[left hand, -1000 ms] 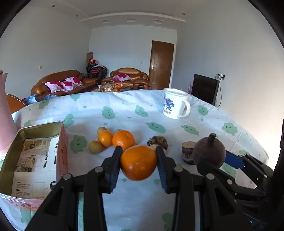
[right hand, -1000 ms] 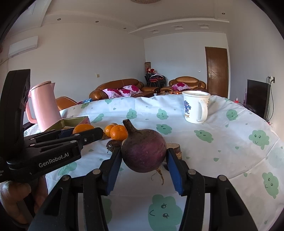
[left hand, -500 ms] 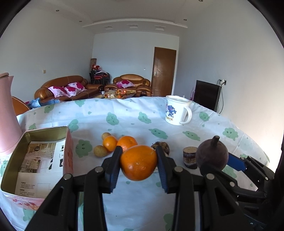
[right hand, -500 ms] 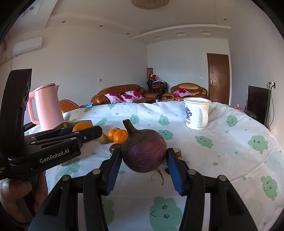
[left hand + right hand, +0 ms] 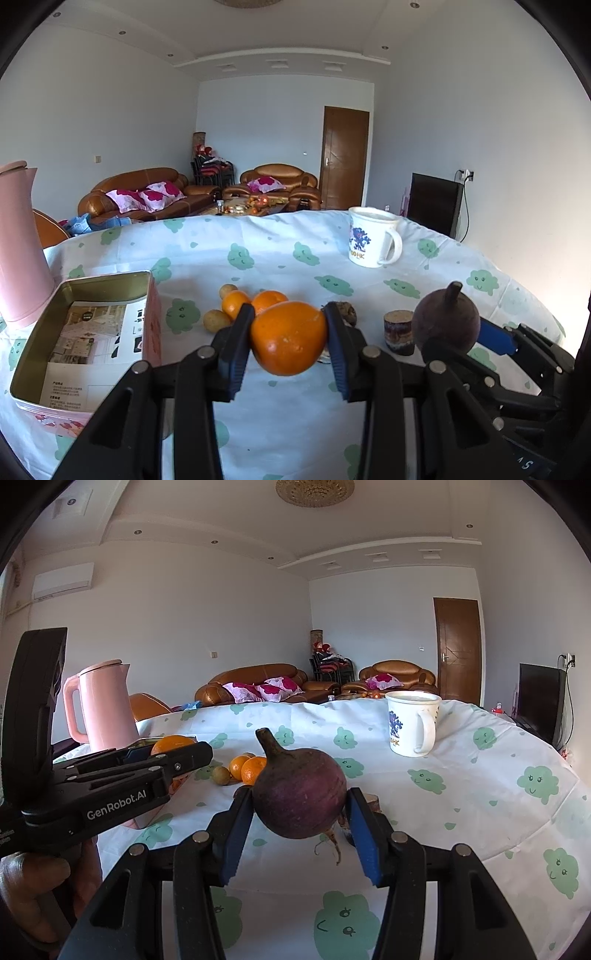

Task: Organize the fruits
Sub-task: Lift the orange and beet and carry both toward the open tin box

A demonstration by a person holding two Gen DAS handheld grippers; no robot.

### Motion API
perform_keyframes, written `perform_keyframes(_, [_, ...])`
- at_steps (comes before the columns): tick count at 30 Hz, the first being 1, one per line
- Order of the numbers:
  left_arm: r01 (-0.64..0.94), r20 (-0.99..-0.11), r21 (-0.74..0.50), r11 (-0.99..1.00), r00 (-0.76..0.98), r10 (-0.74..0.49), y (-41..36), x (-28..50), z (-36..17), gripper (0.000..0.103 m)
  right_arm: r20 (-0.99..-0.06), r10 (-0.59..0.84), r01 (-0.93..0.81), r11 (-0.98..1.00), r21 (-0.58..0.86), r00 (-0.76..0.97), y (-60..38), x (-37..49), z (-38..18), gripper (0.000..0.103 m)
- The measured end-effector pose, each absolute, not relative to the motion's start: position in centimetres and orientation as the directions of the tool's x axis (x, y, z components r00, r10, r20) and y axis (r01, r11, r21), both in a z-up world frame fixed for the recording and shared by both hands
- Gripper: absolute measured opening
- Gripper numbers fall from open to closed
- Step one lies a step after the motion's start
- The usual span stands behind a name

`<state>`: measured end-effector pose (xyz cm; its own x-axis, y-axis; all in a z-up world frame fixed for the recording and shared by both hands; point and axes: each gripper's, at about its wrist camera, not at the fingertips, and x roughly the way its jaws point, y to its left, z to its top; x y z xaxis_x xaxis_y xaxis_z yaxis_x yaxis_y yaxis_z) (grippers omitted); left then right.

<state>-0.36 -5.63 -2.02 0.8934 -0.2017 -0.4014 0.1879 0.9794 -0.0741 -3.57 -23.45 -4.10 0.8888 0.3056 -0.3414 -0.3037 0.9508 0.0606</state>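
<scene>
Currently working over a round table [image 5: 280,424] covered in a white cloth printed with green cloud faces. Room behind: white walls, brown leather sofas [image 5: 136,192] with pink cushions, brown door [image 5: 458,648], dark screen at far right.

My left gripper [image 5: 288,338] is clamped on a large orange [image 5: 290,336], both pads pressed against its sides, fruit held clear of the cloth. Just beyond these fingertips lie two smaller oranges [image 5: 251,304] touching each other, with two small yellow-brown fruits [image 5: 217,319] beside them. An open tin box [image 5: 147,314] lined with printed paper sits to the left of the fingers; a pink kettle [image 5: 105,705] stands further left.

My right gripper [image 5: 300,799] grips a dark purple beetroot [image 5: 300,794], stem up, thin root hanging below, off the table. A short cylindrical piece [image 5: 398,331] and a dark lumpy item [image 5: 345,313] rest between the two grippers' tips. A white mug [image 5: 412,723] with blue print stands well beyond, to the right.
</scene>
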Motion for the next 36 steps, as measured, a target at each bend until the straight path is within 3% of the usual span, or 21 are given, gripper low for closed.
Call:
perform_keyframes(14, [0.141,-0.373,-0.035,0.989,0.916,-0.144,-4.8,-1.1,-1.2,0.039,-0.346,0.300,-0.301,0.952,0.053,0.889,-23.5,-3.4,-3.8,0.053])
perform_keyframes(36, [-0.077,-0.475,-0.034,0.996,0.878,0.051,3.9,0.5,-0.3,0.039,-0.432,0.457,-0.450,0.884,0.126,0.778,-19.0,0.6,0.1,0.053])
